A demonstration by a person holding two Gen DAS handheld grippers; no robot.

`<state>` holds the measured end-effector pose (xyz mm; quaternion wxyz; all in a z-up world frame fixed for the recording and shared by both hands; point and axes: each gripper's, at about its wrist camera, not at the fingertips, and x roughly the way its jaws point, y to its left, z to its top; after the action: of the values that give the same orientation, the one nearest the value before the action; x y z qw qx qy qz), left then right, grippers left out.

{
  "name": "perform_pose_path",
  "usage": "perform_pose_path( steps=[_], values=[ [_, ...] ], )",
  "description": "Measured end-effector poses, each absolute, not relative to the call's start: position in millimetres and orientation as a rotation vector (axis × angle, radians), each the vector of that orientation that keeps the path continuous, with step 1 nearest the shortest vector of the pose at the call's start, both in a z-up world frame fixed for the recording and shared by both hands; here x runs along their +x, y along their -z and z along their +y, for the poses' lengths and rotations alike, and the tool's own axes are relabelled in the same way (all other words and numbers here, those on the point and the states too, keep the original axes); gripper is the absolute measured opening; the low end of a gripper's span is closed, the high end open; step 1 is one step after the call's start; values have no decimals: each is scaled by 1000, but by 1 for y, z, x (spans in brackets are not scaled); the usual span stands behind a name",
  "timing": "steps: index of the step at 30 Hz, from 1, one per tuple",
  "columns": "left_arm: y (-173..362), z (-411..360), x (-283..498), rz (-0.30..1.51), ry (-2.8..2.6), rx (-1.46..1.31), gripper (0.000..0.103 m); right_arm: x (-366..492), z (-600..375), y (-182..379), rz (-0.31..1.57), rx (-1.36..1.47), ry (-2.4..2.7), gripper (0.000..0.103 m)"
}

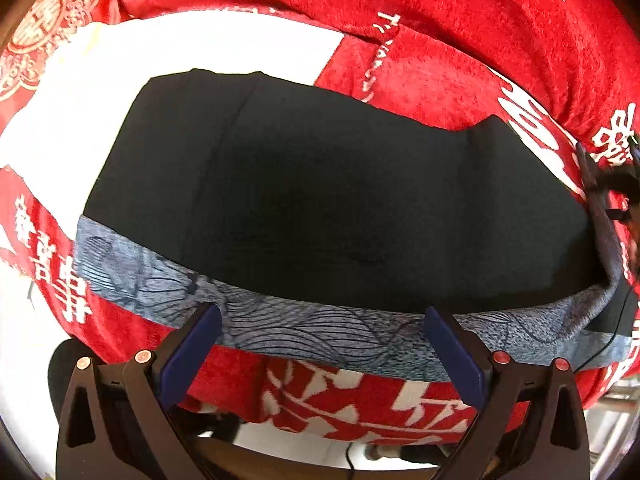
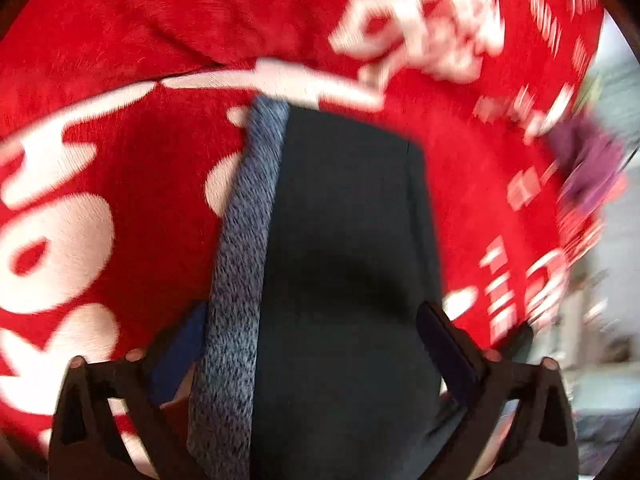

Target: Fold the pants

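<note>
Black pants (image 1: 320, 184) with a blue-grey patterned band (image 1: 280, 320) lie flat on a red blanket. In the left wrist view, my left gripper (image 1: 320, 316) is open just above the band, with its blue pads wide apart and a stretch of the band between them. The right wrist view is blurred. It shows a narrow end of the black pants (image 2: 344, 240) with a grey speckled band (image 2: 244, 240) along its left side. My right gripper (image 2: 312, 316) is open and straddles this end. The band hides part of its left finger (image 2: 180, 344).
The red blanket (image 1: 460, 60) has white lettering and a large white patch (image 1: 180, 52), and it is bunched up behind the pants. A purple object (image 2: 588, 160) lies blurred at the blanket's right edge. The blanket's near edge drops off below my left gripper, where the floor (image 1: 304, 450) shows.
</note>
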<state>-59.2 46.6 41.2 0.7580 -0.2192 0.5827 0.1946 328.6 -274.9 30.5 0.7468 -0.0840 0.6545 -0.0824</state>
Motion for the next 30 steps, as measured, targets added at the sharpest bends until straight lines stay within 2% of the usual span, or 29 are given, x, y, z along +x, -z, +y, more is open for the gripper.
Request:
perform_pose_path(
  steps=[1, 2, 7, 10, 12, 15, 17, 19, 21, 25, 27, 28, 29, 30],
  values=[
    [-41, 44, -58, 1272, -417, -476, 102, 323, -291, -37, 1424, -110, 147, 57],
    [-43, 40, -56, 1271, -408, -466, 102, 318, -302, -44, 1412, -81, 150, 14],
    [-56, 19, -51, 1252, -341, -419, 102, 263, -378, -97, 1234, 126, 142, 16],
    [-63, 7, -47, 1225, -298, -407, 102, 185, -427, -141, 1024, 273, 184, 17],
    [-61, -2, -42, 1229, -260, -408, 102, 140, -457, -144, 954, 387, 170, 19],
    [-51, -17, -30, 1272, -214, -405, 102, 92, -500, -107, 982, 502, 148, 34],
    [-48, -26, -27, 1285, -187, -402, 102, 84, -524, -87, 989, 550, 148, 58],
    [-51, -35, -26, 1282, -174, -381, 102, 74, -548, -79, 942, 612, 140, 70],
    [-53, -40, -28, 1278, -168, -362, 102, 70, -565, -77, 894, 688, 83, 76],
    [-49, -38, -31, 1287, -189, -378, 102, 71, -596, -74, 836, 780, 21, 78],
    [-46, -35, -30, 1300, -195, -397, 102, 81, -594, -69, 850, 760, -2, 76],
    [-45, -34, -30, 1301, -197, -400, 102, 83, -591, -67, 868, 739, -14, 54],
    [-45, -34, -30, 1301, -199, -399, 102, 89, -588, -65, 892, 709, -20, 17],
    [-46, -35, -30, 1299, -200, -394, 102, 98, -584, -62, 927, 680, -17, 10]
  ],
)
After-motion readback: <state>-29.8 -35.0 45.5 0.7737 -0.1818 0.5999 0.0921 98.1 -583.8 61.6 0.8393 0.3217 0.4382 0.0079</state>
